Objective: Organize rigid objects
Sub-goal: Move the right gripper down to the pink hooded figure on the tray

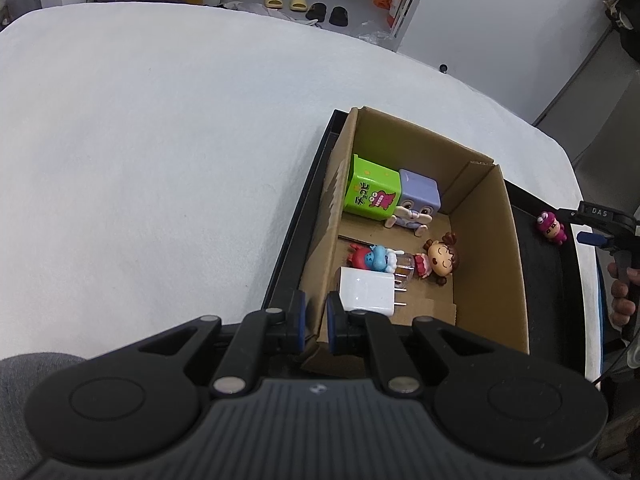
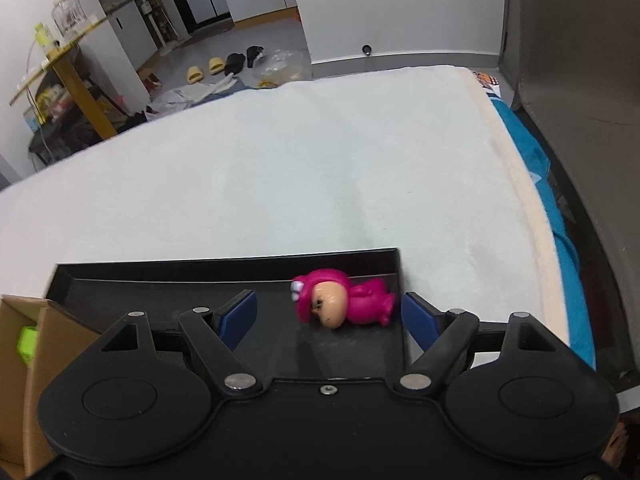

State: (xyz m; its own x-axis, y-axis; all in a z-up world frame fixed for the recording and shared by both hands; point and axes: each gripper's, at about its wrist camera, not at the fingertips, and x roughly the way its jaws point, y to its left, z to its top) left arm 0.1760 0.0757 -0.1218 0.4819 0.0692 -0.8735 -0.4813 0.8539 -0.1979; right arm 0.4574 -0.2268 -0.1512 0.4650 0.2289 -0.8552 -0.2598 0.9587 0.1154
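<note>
A cardboard box [image 1: 484, 240] stands in a black tray [image 1: 540, 280] on the white table. Inside it are a green cube [image 1: 372, 190], a purple rabbit cube [image 1: 418, 200], a red-and-blue figure [image 1: 370, 260], a girl figurine [image 1: 440, 262] and a white charger [image 1: 368, 292]. My left gripper [image 1: 316, 322] is shut on the box's near-left wall. A pink figurine [image 2: 344, 302] [image 1: 552, 227] lies on its side on the tray's bare part [image 2: 160, 292]. My right gripper [image 2: 330, 314] [image 1: 572, 224] is open around it, with neither pad touching it.
The white cloth-covered table [image 2: 280, 168] stretches beyond the tray. Its right edge drops to a blue cloth [image 2: 560, 220] and a grey wall. A person's hand [image 1: 622, 292] holds the right gripper. Floor clutter and slippers lie past the far edge.
</note>
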